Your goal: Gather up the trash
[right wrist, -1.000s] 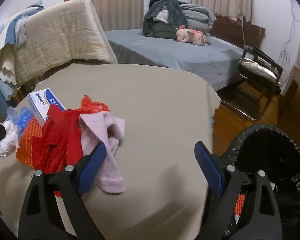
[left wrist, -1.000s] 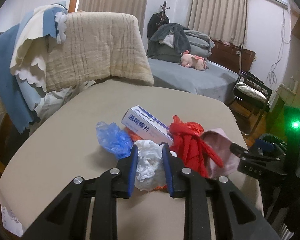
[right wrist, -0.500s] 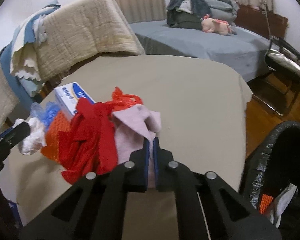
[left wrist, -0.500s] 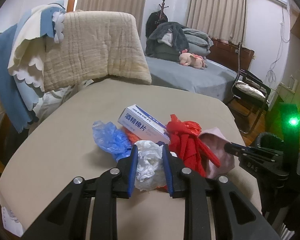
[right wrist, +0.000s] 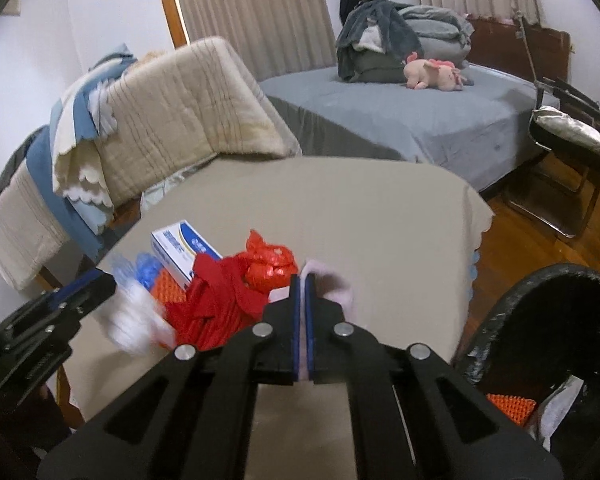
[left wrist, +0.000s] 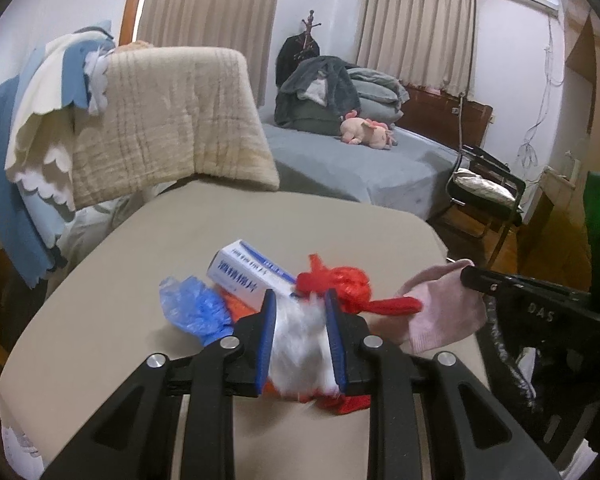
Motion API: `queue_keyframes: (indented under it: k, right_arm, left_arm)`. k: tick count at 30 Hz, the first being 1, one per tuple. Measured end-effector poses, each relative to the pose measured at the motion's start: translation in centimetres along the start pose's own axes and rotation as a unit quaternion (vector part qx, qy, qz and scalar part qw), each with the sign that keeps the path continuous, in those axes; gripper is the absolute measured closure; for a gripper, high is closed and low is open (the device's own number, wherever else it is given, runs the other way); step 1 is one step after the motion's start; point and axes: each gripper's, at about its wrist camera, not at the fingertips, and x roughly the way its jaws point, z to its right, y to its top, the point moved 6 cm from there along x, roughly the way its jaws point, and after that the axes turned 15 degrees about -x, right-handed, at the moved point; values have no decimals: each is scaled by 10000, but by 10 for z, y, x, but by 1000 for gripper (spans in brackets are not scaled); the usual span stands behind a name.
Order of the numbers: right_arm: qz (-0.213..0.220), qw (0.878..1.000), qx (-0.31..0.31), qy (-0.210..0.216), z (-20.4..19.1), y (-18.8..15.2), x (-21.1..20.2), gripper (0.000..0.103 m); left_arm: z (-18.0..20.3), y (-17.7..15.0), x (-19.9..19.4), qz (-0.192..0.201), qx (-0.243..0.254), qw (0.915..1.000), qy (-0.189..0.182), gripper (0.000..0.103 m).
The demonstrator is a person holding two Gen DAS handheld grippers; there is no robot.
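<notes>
My left gripper (left wrist: 300, 300) is shut on a crumpled white tissue wad (left wrist: 300, 344), held just above the beige table (left wrist: 300, 232); the wad also shows in the right wrist view (right wrist: 134, 322). My right gripper (right wrist: 303, 280) is shut on a pink cloth (right wrist: 332, 284), lifted off the table; it shows in the left wrist view (left wrist: 440, 312). Beside them lie a red cloth (right wrist: 220, 300), a red plastic bag (right wrist: 270, 264), a blue plastic bag (left wrist: 196, 308), orange netting (right wrist: 168, 286) and a white-blue box (right wrist: 182, 246).
A black-lined trash bin (right wrist: 560, 344) stands at the table's right, holding orange netting and paper. Blankets hang over a chair (left wrist: 140, 120) to the left. A bed (right wrist: 420, 120) and a folding chair (right wrist: 568, 148) are behind.
My right gripper closed on the pink cloth and lifted it up and right, away from the pile. My left gripper rose slightly with the tissue wad.
</notes>
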Motion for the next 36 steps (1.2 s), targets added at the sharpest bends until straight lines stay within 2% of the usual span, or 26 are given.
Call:
queue_keyframes:
  k: [8,12,15,20,23,26,36]
  right_arm:
    - [273,9996,79,-70,19,9,-37,101]
    - [133,9999,44,-46,16,-5,-32,101]
    - [-79,9999,102,50,9,-25,-20,101]
    - [-295,9995,60,117,-3,-45,-6,101]
    - [-374,9992,52,128,-6,-50,-1,101]
    - [-430,9990,30,122,-7,-54,2,101]
    - [-449,9989,-4,156,-10,-53,5,101]
  left_arm:
    - [23,2,-5,-25,69,9997,-235,84]
    - [15,-14,-7,-133,64,9997,-171,83]
    - [4,-31,-5,-282,143,9995,-24,75]
    - [-11,-56,0,-530,155,9983,188,54]
    - [-21,-68,5,-624,110,9974,337,48]
    - [-29,-76,14,-759,62,9961,450,45]
    - [-43,-89,23,-1132,-104,9917,606,45]
